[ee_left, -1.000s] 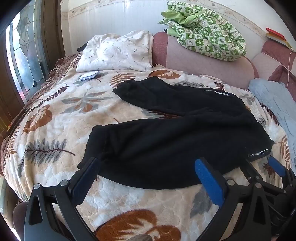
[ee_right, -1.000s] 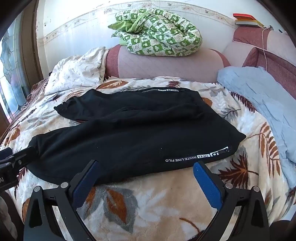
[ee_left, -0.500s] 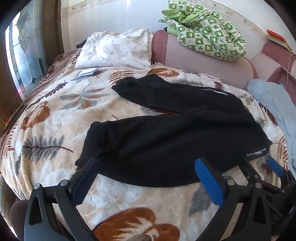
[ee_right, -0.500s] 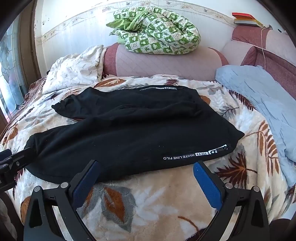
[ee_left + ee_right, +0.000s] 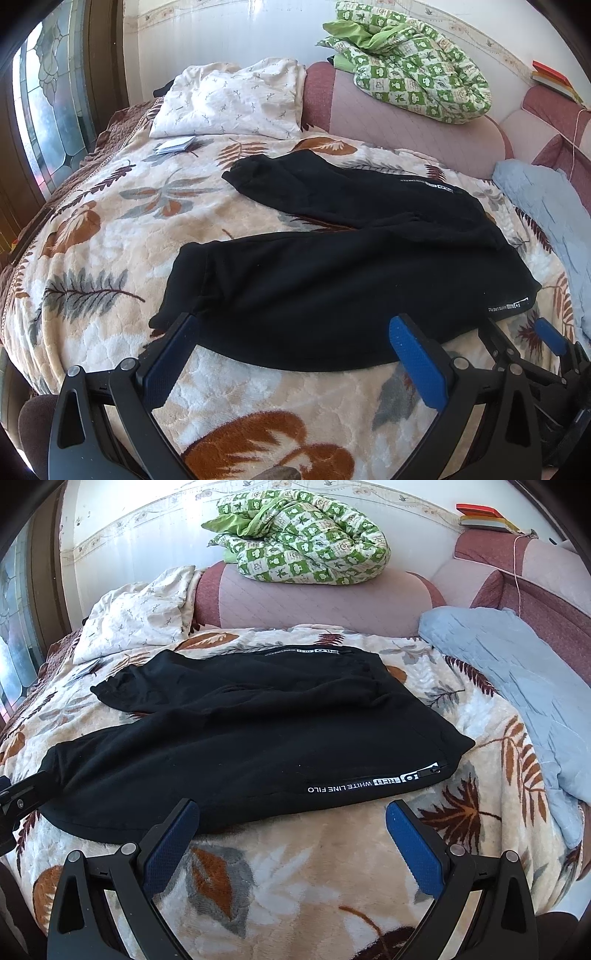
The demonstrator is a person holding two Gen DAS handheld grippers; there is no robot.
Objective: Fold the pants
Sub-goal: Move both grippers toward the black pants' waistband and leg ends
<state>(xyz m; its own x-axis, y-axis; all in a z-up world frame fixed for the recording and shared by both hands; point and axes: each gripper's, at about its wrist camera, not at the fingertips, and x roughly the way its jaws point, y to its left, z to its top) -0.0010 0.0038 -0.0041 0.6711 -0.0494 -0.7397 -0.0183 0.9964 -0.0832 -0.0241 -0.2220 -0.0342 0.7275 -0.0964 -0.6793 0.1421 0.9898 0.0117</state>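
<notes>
left wrist view | black pants (image 5: 332, 280) flat on bed (image 5: 110, 236), legs splayed, unfolded | left tool (image 5: 291, 343) spread wide, empty | right tool (image 5: 291, 823) spread wide, empty | all folds left

Both cameras look forward along their own fingers, low over the bed's (image 5: 110, 236) near edge and facing the headboard (image 5: 317, 602). The left view sits toward the window (image 5: 48, 110) side, close to the pants' (image 5: 332, 280) leg ends; the right view sits nearer the waistband. Both share the pants, pillow (image 5: 232, 99) and green quilt (image 5: 306, 546). The right gripper (image 5: 517, 332) shows at the left view's lower right corner; the dark part at the right view's left edge is probably the left gripper.
</notes>
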